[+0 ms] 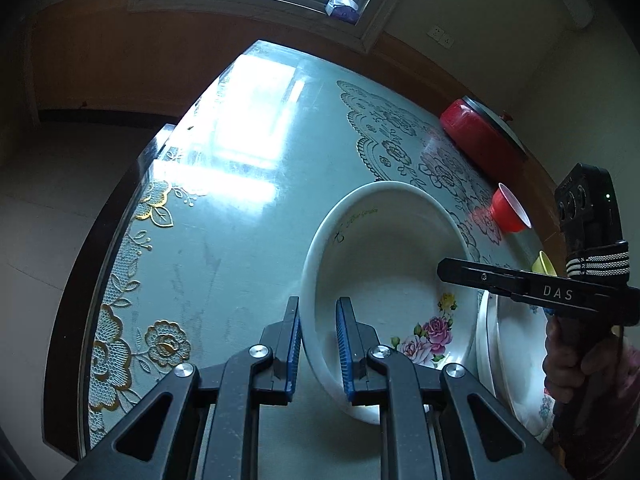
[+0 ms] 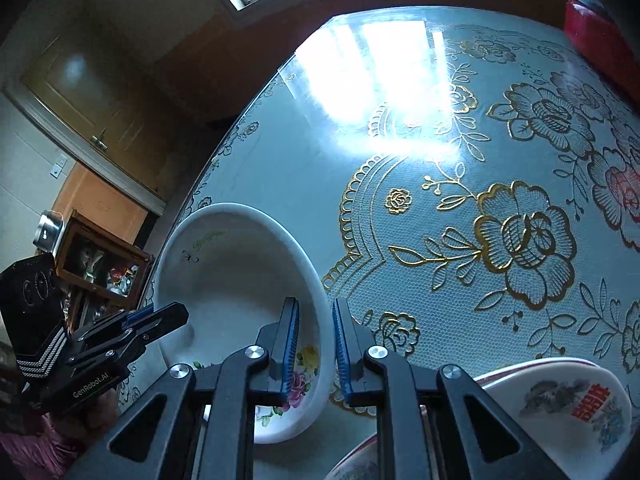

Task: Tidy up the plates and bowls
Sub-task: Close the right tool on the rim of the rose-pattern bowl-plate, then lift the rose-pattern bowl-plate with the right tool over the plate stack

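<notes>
Left wrist: left gripper [image 1: 318, 344] and right gripper [image 2: 316, 350] both straddle the floral bowl [image 1: 384, 264] rim, jaws narrow but not clamped; uneven closing could tip it.

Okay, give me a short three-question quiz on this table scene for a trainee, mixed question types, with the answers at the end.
1. True or false: the red cup stands inside the bowl.
2. The fingers of the right gripper straddle the bowl's: A base, B rim, C neither?
3. Fill in: the flowers painted inside the bowl are yellow and ____.
Key: 1 false; 2 B; 3 pink.
</notes>
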{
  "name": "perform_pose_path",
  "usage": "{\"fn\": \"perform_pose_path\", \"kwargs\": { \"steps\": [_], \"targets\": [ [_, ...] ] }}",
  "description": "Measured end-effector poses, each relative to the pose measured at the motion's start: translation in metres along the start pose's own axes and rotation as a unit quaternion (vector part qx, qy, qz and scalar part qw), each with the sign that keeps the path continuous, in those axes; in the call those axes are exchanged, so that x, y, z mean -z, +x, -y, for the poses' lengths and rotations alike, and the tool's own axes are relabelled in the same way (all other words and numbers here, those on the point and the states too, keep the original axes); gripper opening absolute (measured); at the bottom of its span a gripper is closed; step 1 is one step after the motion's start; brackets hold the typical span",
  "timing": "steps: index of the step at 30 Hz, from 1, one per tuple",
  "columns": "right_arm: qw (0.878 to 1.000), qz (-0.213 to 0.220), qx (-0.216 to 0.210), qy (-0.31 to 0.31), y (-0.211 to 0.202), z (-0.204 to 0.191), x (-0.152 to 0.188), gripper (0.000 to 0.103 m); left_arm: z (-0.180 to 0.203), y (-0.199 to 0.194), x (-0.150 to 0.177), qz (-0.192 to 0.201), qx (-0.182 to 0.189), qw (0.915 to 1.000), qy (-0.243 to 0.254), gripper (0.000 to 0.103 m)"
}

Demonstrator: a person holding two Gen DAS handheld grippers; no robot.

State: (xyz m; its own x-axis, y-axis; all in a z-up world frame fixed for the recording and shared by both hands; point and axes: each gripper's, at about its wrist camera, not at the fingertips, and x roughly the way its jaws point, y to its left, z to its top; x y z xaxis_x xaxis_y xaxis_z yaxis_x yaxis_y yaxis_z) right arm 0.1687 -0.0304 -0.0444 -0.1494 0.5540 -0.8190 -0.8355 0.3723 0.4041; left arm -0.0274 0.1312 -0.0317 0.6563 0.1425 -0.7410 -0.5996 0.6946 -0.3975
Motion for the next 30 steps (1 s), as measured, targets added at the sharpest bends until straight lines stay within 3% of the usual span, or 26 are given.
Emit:
{"fn": "perform_pose_path", "kwargs": {
  "steps": [14,30],
  "targets": [
    [0.995,0.088,-0.001,0.04,-0.08,0.008,0.038,0.016,0.04,-0.02,-0.004,0.025,0.041,0.9979,0.042,0.017],
    [0.979,0.13,0.05,0.147,-0.146,0.066,0.122,0.016,0.133,0.001,0.018,-0.02,0.104,0.9832,0.148,0.017]
  ]
}}
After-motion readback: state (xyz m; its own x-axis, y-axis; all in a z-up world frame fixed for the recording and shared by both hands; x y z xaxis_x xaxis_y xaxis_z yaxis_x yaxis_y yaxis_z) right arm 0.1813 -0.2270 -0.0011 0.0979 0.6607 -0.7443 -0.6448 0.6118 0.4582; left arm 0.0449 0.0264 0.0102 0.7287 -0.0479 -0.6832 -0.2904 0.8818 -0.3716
